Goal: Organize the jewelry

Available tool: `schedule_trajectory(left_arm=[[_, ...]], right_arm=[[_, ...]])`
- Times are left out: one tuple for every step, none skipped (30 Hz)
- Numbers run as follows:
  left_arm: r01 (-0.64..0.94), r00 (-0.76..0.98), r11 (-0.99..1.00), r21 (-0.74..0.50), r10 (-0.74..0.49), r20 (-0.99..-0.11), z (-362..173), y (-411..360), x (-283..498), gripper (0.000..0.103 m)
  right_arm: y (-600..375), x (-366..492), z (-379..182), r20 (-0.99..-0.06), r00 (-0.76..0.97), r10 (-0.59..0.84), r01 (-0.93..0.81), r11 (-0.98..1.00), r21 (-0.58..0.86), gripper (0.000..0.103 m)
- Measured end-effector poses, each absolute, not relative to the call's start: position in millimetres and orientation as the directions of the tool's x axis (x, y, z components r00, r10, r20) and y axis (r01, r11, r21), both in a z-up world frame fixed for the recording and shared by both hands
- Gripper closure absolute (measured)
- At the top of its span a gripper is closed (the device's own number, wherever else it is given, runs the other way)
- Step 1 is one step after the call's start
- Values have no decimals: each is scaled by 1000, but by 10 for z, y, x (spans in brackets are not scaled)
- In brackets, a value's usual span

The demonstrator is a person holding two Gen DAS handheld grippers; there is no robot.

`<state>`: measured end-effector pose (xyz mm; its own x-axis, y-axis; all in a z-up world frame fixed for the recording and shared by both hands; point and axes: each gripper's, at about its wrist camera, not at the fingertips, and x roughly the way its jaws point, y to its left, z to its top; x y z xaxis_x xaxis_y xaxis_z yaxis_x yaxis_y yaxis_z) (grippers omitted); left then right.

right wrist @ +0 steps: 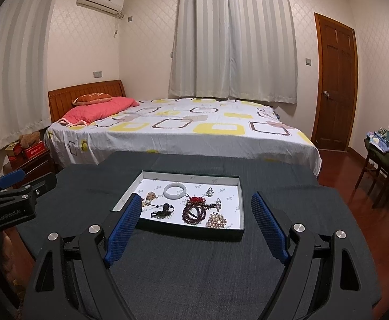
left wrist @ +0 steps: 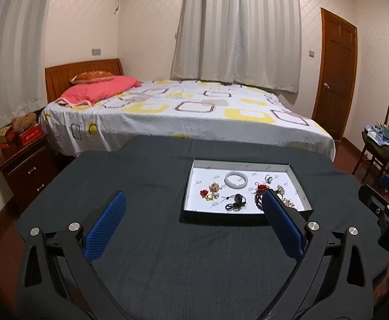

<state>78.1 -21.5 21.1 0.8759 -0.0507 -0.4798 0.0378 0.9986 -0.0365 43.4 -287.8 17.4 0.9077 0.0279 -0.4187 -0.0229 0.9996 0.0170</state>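
Cloth (right wrist: pixel 194 266) covers the table; on it sits the tray (right wrist: pixel 191 178) holding all the jewelry. Both grippers, left (left wrist: pixel 194 213) and right (right wrist: pixel 197 210), hover short of it, jaws wide, empty. Beads (right wrist: pixel 194 212) lie against the brooch (right wrist: pixel 216 221), so a careless pinch could likely drag both or tangle strands. Only the right view shows the brooch whole; the left's finger (left wrist: pixel 281 222) hides it. Bangle (left wrist: pixel 235 179) lies apart.

My right gripper (right wrist: pixel 195 208) hangs wide open and empty above the dark tablecloth (right wrist: pixel 194 272), fingers framing the shallow tray (right wrist: pixel 241 200): white bangle (right wrist: pixel 175 190), dark red bead bracelet (right wrist: pixel 193 213), gold brooch (right wrist: pixel 217 220) inside.
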Motion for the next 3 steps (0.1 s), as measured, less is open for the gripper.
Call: schedule_trajectory(left_arm=[[37, 871, 999, -40, -52, -488, 186, -202, 805, 4], [33, 867, 999, -40, -49, -496, 160, -190, 832, 4], [31, 864, 999, -40, -47, -502, 139, -176, 851, 4]], right_arm=[[-2882, 440, 148, -423, 906, 27, -21, 1000, 18, 22], [-2886, 449, 123, -427, 904, 25, -19, 1000, 19, 22], [-2886, 449, 123, -427, 904, 25, -19, 1000, 19, 22]])
